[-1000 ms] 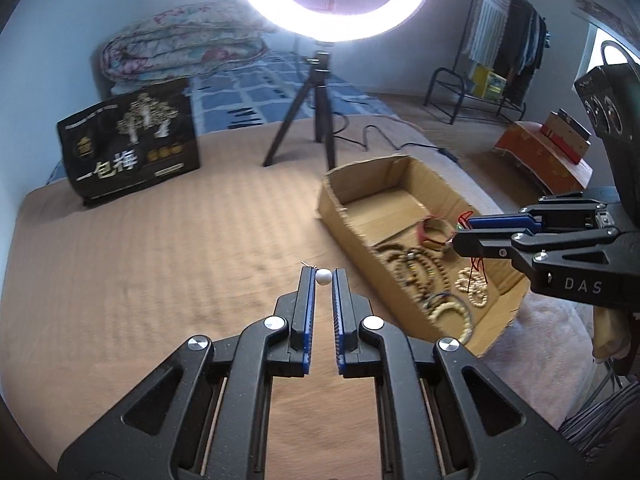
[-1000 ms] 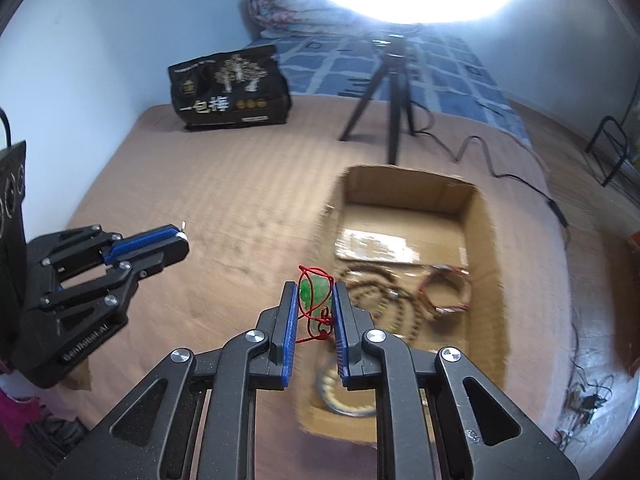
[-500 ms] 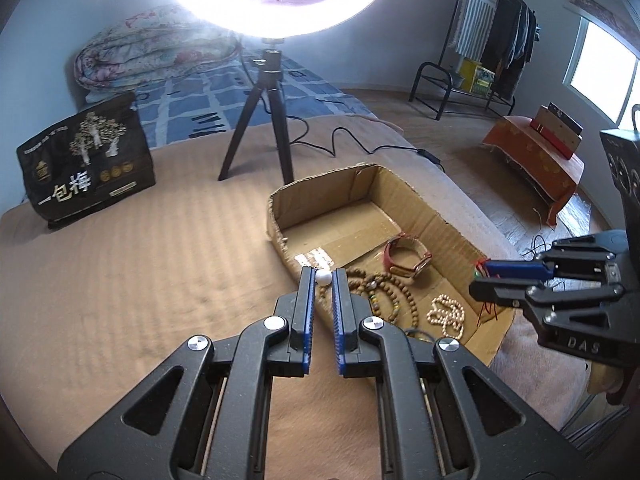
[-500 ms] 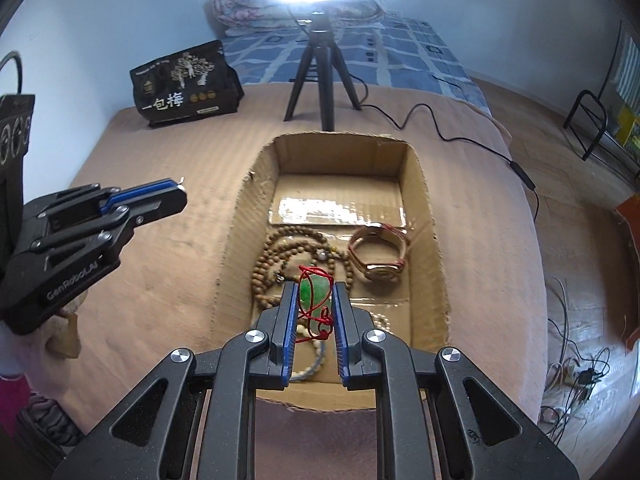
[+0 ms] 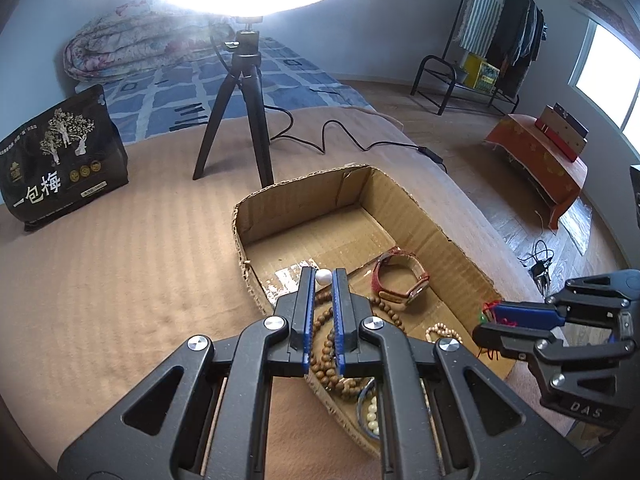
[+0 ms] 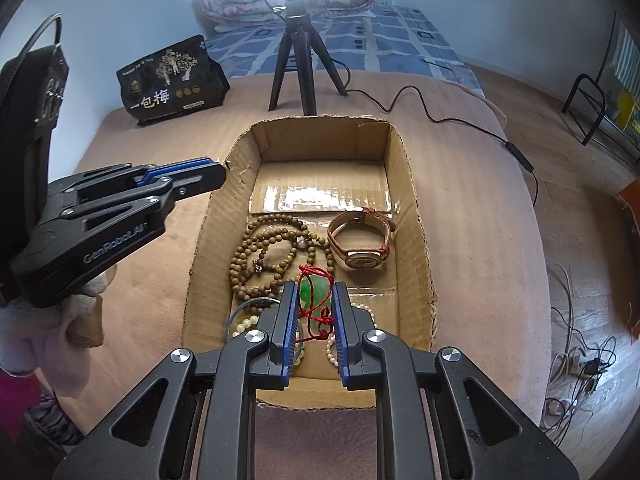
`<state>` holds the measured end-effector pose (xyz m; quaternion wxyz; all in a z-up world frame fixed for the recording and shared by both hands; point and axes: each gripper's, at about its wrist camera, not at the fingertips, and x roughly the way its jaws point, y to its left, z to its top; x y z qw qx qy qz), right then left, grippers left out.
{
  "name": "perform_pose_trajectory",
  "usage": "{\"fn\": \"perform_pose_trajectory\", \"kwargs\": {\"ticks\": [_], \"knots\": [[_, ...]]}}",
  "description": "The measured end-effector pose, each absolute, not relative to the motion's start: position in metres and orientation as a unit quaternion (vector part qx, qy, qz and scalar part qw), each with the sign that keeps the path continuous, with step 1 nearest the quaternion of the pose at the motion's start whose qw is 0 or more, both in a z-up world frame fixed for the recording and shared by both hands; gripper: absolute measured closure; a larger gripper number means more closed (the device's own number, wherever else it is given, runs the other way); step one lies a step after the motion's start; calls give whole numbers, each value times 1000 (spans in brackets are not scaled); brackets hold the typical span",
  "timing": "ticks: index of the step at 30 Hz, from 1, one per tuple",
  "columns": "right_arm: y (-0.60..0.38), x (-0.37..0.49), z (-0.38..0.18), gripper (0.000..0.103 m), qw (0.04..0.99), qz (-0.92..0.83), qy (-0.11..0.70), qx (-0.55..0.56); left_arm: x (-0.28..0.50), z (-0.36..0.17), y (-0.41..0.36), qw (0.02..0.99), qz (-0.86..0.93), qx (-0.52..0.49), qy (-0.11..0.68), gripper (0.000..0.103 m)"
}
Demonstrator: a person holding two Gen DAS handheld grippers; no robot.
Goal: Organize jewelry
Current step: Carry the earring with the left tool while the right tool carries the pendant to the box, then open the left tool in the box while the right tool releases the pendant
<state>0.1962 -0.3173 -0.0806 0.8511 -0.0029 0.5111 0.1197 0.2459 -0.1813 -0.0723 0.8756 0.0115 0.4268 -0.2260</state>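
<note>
Left wrist view: left gripper (image 5: pixel 323 280) pinches a white pearl (image 5: pixel 323 277) at its tips, over the near-left part of the box (image 5: pixel 416 208). Box sits on the tan blanket (image 5: pixel 120 272) and holds wooden beads (image 5: pixel 328 344), a watch (image 5: pixel 400 284) and pearl strands. Right gripper (image 5: pixel 486 326) comes in from the right, red cord at its tips — fingers pressed on it.

Right wrist view: right gripper (image 6: pixel 314 292) clamps a green pendant (image 6: pixel 316 294) wrapped in red cord (image 6: pixel 318 316), above the box's (image 6: pixel 416 200) near end. Beads (image 6: pixel 272 252) lie left, watch (image 6: pixel 362 240) right. Left gripper (image 6: pixel 216 172) hangs at the box's left wall — fingers close together, pearl hidden here.
</note>
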Motion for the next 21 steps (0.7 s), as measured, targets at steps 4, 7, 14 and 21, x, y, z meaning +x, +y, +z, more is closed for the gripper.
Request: {"fn": "perform_pose_trajectory", "kwargs": {"ticks": [4,7,14,21], "knots": [[-320,198,-81,88,851,118,511,1,250,-75,-187,874,-224,14,430,96],[-322,198,-82,88,851,117,511,3,251,-76,-188,875,-223,14,430,96],[-321,198,-82,88,853,119,508,2,254,-73,-188,878,-218,13,426,96],[-315,195,-80,75,856,118,503,-11,253,-67,-190,879,-218,21,423,94]]}}
